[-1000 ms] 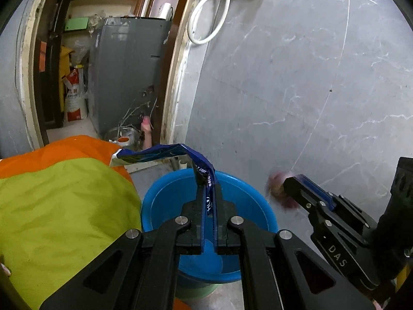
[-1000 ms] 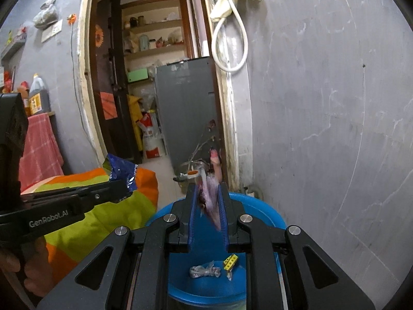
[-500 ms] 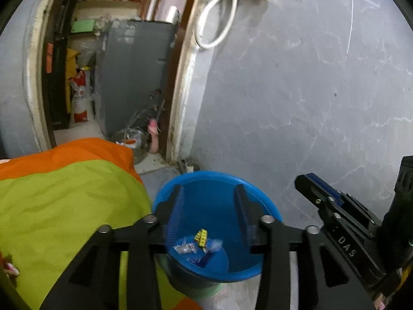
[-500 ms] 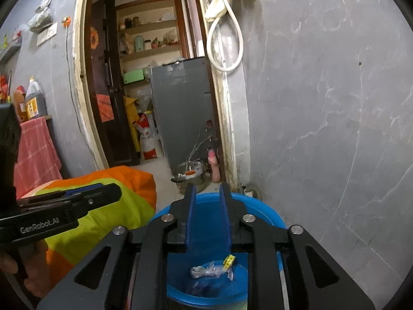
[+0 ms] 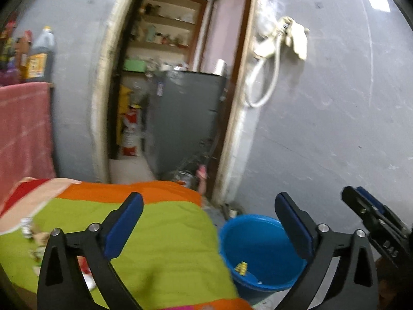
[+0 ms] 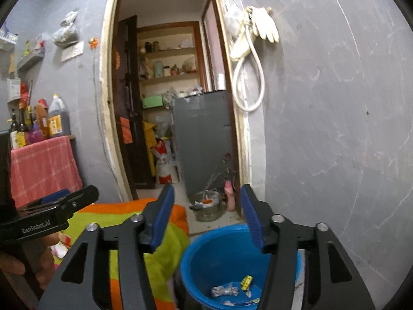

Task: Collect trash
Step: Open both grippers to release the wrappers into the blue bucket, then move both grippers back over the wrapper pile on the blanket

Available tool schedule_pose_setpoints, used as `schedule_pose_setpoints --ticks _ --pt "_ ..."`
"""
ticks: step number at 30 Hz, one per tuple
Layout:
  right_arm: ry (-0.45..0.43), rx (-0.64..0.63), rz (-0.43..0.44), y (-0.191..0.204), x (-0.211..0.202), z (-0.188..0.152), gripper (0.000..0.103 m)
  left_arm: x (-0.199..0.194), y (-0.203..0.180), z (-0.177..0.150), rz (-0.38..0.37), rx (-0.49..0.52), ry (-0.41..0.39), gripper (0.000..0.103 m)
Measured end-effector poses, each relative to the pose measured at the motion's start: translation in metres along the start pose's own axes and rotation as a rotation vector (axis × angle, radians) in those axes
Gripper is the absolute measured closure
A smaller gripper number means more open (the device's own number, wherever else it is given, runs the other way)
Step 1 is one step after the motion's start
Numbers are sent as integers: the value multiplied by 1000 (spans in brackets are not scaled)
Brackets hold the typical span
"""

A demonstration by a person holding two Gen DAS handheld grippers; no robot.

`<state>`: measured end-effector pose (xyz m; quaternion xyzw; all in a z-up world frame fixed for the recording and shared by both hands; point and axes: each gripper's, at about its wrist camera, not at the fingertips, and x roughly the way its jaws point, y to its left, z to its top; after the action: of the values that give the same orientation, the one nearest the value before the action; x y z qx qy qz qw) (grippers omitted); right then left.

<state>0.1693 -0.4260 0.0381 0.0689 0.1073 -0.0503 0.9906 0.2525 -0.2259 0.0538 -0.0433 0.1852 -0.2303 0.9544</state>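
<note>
1. Blue bucket (image 6: pixel 206 263): stands on the floor just beside the grey wall (image 6: pixel 335 129) and against the edge of the green-and-orange blanket (image 5: pixel 160 245). Its opening faces up.
2. Contents of the bucket: a crumpled clear wrapper (image 6: pixel 224 289), a small yellow wrapper (image 6: pixel 246 281) and further thin scraps lie on the bottom. In the left wrist view only the yellow piece shows clearly.
3. Remaining trash: several small scraps (image 5: pixel 27 228) lie on the blanket at its left side; a white-and-pink scrap (image 6: pixel 60 250) shows there in the right wrist view. What each piece is cannot be told.
4. Metal pot (image 6: pixel 207 208): stands on the floor by the doorway, beyond the bucket, with something orange and white inside.
5. Left gripper (image 5: pixel 209 222): jaws opening, already spread very wide, nothing between the blue pads. It is pointed slightly downward over the blanket's edge and the bucket's left rim.
6. Right gripper (image 6: pixel 206 219): jaws opening, roughly half spread, nothing between them. It is held above the bucket, angled slightly downward.
7. Hand (image 6: pixel 28 266): a person's hand grips the left gripper's handle at the lower left of the right wrist view.
</note>
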Motion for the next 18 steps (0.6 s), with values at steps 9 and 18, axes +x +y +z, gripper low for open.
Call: schedule_pose_setpoints --ticks 9,18 --pt "-39 -7 88 61 -14 3 6 -60 57 -1 138 -19 -68 2" --pt "-56 -3 165 120 -15 -8 0 -105 109 -16 254 -25 -93 2"
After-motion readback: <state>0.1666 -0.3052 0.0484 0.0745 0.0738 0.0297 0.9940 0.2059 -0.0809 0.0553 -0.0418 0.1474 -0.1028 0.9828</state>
